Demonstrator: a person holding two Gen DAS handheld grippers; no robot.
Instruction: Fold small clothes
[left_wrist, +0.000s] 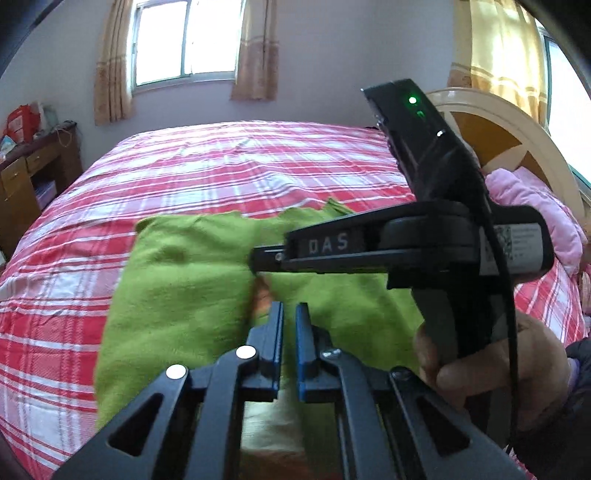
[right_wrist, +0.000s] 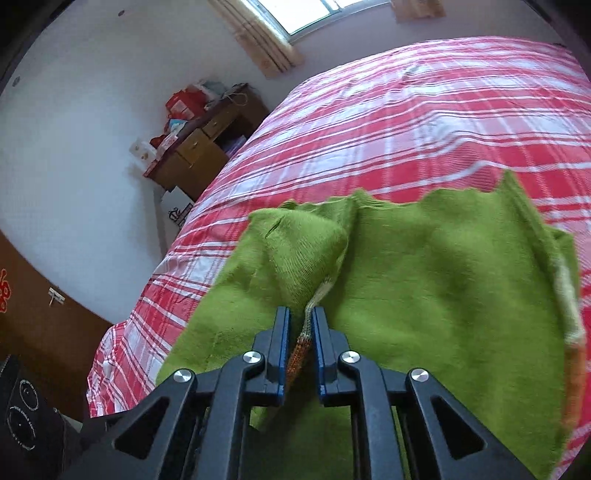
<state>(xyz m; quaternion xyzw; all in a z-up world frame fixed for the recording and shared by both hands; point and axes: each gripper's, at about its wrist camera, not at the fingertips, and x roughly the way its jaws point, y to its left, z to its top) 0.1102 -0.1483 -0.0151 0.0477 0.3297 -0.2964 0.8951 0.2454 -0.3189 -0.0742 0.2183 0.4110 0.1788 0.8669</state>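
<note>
1. Right gripper (right_wrist: 300, 314), black frame with blue pads, pinches a striped knit edge of the bright green knitted garment (right_wrist: 443, 277); we see the fabric strip clamped between its jaws.
2. Left gripper (left_wrist: 290, 308), same build, has its jaws close together with a narrow gap; we can't tell from its own view if cloth is caught between them.
3. We see the green garment lying on the bed with the red-and-white plaid sheet (left_wrist: 221, 166), toward the near edge, partly bunched with a fold raised at its middle.
4. In the left wrist view, the right gripper (left_wrist: 255, 258) crosses over the garment, held by a hand (left_wrist: 480, 362).
5. Wooden desk (right_wrist: 199, 147) stands beside the bed's far corner.
</note>
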